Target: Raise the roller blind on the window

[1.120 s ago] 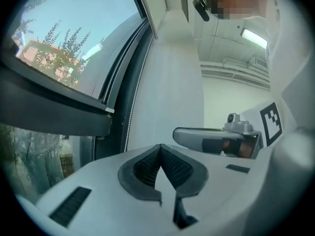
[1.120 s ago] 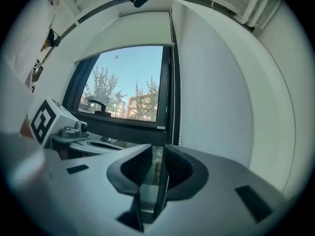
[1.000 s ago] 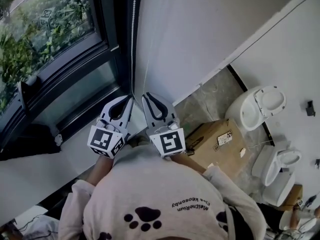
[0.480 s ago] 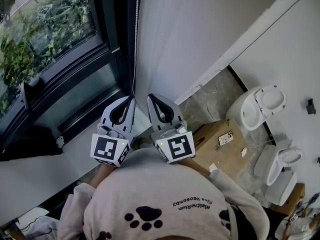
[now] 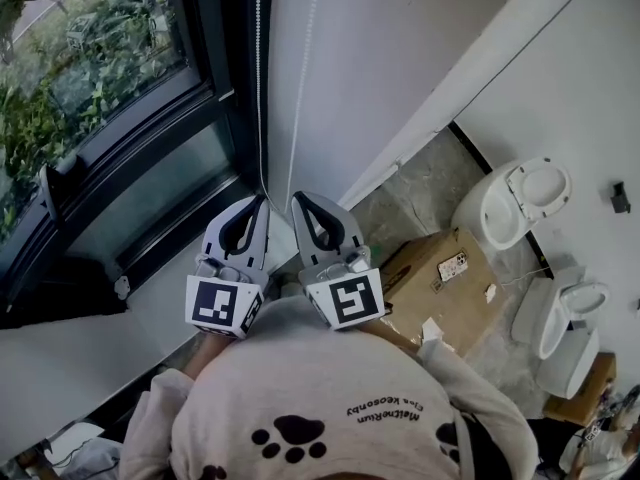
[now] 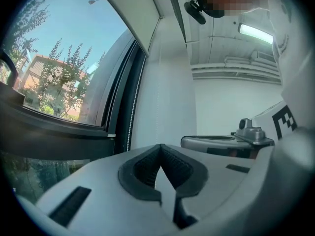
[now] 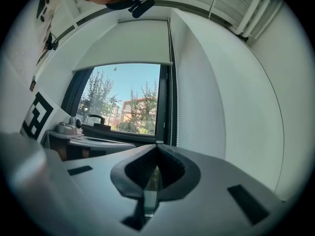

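Closest to us, against the pale sweater (image 5: 320, 408), we hold both claws side by side and level, with their tips angled toward each other. We judge they sit this close because the two runs of one looped pull hang only a little apart. The left claw (image 5: 262, 200) has its jaws pressed together, and so does the right claw (image 5: 296, 197). In neither claw's own view do we see anything caught between the pads.

Just past the tips, the bead chain (image 5: 259, 88) drops along the dark window frame (image 5: 225, 58) to the left claw's tip. A thinner white strand (image 5: 303, 88) comes down to the right claw's tip. We cannot tell whether either is actually pinched.

Farther off, the window (image 5: 90, 78) shows trees outside. The blind (image 7: 123, 45) hangs over the upper part of that glass. Its bottom edge is well above and beyond both claws, so we reach it only through the chain. We judge the raising to be partly done at most.
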